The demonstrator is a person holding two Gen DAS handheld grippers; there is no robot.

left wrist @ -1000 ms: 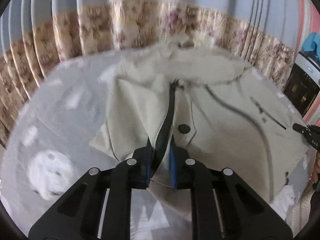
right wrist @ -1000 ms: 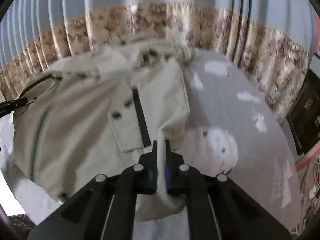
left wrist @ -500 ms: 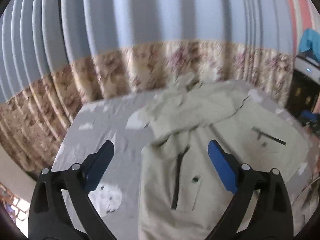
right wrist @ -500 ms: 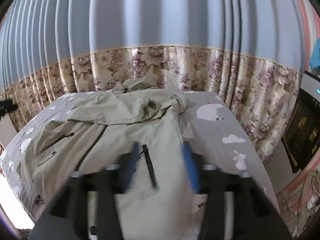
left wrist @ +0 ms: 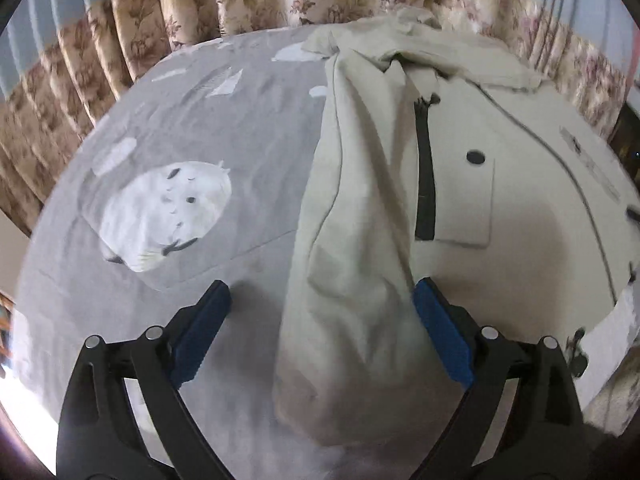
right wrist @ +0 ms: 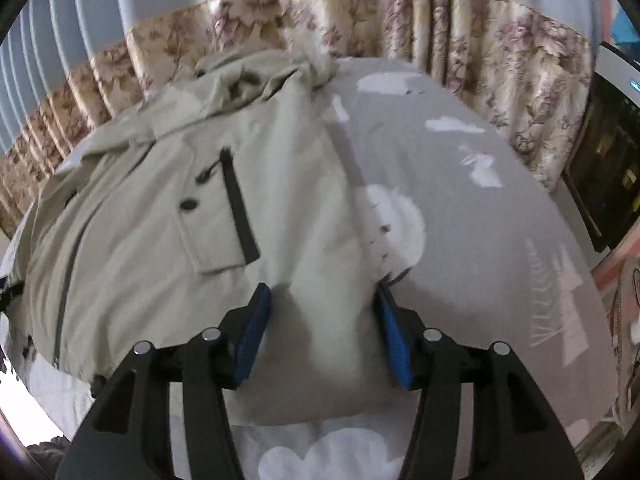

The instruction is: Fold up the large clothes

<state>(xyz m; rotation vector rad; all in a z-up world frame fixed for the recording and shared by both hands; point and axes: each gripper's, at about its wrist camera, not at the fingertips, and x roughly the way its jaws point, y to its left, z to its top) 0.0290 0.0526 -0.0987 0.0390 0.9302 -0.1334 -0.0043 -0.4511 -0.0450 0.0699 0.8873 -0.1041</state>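
The left gripper (left wrist: 320, 308) stands wide apart over the bed, its jaws easing inward a little, with a loose fold of the beige jacket (left wrist: 460, 184) lying between the blue pads (left wrist: 440, 332) but not pinched by them. The right gripper (right wrist: 324, 332) is about half spread, and the jacket's edge (right wrist: 332, 320) sits between its pads without being pressed.

From the left gripper's camera, the jacket's near edge bunches up into a rumpled sleeve-like ridge (left wrist: 352, 264), with the black zip (left wrist: 425, 184) and a dark snap button (left wrist: 475, 156) beyond it, and a big white animal print (left wrist: 160, 216) on the grey bedsheet (left wrist: 224, 120). The right gripper's camera shows the other side instead: the pocket flap (right wrist: 216, 232) with its own black zip, the hood (right wrist: 256, 76) crumpled at the far end of the bed, and white cloud and rabbit prints (right wrist: 480, 164) running off toward a dark cabinet (right wrist: 608, 184). Flowered curtains (right wrist: 400, 16) hang behind the bed in both views.

A second ago both grippers were clamped tight on the jacket's fabric, holding it lifted. They have since let go, and the jacket now lies spread on the sheet with both grippers lowered close over it.
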